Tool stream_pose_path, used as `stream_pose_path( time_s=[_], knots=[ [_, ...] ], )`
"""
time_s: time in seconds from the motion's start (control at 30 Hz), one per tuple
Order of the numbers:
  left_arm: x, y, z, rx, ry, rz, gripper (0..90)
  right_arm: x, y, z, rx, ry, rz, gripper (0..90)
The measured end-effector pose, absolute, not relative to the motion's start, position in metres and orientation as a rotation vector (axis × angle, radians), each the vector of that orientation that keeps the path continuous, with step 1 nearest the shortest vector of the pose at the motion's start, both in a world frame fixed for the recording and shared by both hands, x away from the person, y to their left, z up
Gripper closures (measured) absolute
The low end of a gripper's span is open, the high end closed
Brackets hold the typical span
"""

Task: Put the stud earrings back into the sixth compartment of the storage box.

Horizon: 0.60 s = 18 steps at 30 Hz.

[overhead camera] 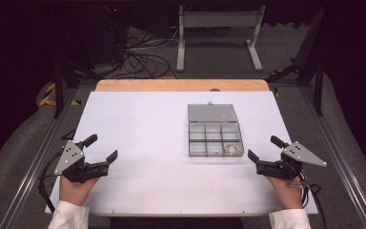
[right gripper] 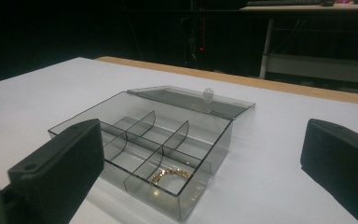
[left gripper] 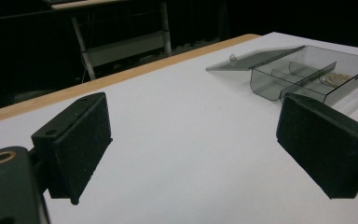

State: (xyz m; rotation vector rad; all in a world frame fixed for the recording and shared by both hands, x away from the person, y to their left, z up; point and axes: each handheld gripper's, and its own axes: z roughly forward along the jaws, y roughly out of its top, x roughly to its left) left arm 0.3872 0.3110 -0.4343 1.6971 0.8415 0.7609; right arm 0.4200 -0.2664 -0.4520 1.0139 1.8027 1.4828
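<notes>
your left gripper and right gripper both sit wide open and empty near the table's front corners, well apart from the box, which stands right of centre with its lid flipped flat back toward the far edge. the gold chain already lies coiled in the near-right compartment and the other five look empty, so the placing part reads as done. my guess is what's left is swinging the lid shut, and neither gripper is near it yet.
</notes>
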Motion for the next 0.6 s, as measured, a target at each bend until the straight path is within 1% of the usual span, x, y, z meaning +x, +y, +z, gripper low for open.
stream_pose_path(
  time_s=[0.43,0.6],
  knots=[
    [0.3864,0.3109,-0.4342,1.698,0.846,0.758,10.5,0.4201,-0.2663,-0.4517,1.016,1.796,1.481,0.0],
    [0.3878,0.3107,-0.436,1.71,0.857,0.744,10.3,0.4238,-0.2655,-0.4547,1.054,1.823,1.432,0.0]
  ],
)
